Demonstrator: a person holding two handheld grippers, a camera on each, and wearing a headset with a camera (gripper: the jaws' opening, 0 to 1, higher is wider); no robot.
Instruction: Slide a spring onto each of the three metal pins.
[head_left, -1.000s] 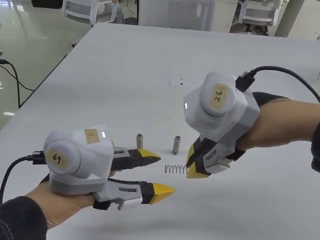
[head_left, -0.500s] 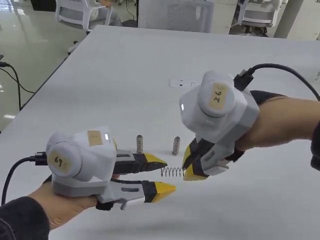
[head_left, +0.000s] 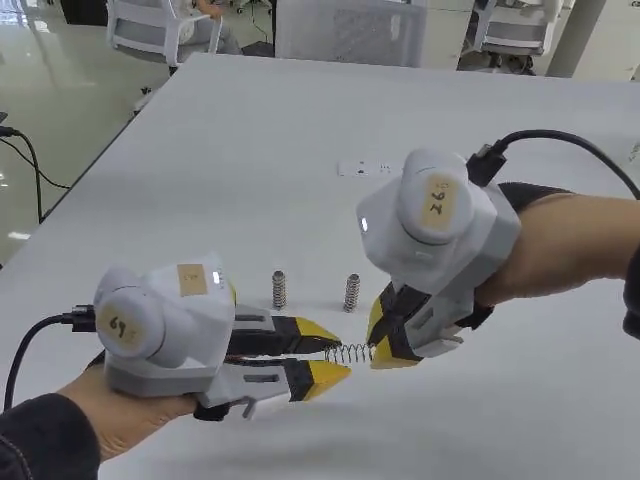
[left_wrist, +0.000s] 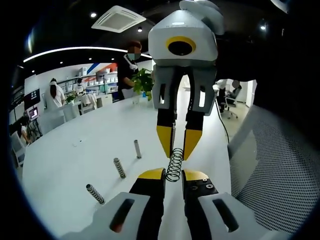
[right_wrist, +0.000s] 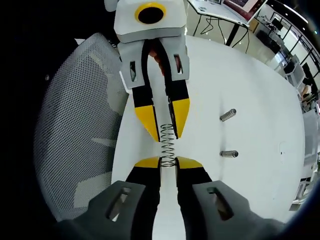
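Note:
A loose spring (head_left: 353, 352) lies level just above the white table, held at both ends. My right gripper (head_left: 385, 348) is shut on its right end, and my left gripper (head_left: 338, 358) has closed on its left end. In the left gripper view the spring (left_wrist: 175, 162) runs from my own jaws up to the right gripper (left_wrist: 175, 145). The right gripper view has the spring (right_wrist: 167, 145) between my right gripper (right_wrist: 167, 162) and the left gripper (right_wrist: 166, 132). Two pins wearing springs (head_left: 279, 289) (head_left: 352, 292) stand behind. A bare pin (left_wrist: 136, 149) stands beyond them.
The white table (head_left: 250, 150) stretches far back, with a small white strip (head_left: 363, 166) lying on it. A black cable (head_left: 560, 145) trails from the right gripper. Office chairs (head_left: 150, 25) stand past the far edge.
My left gripper's jaws have narrowed from wide open onto the spring's left end. The right gripper has brought the spring slightly left toward it.

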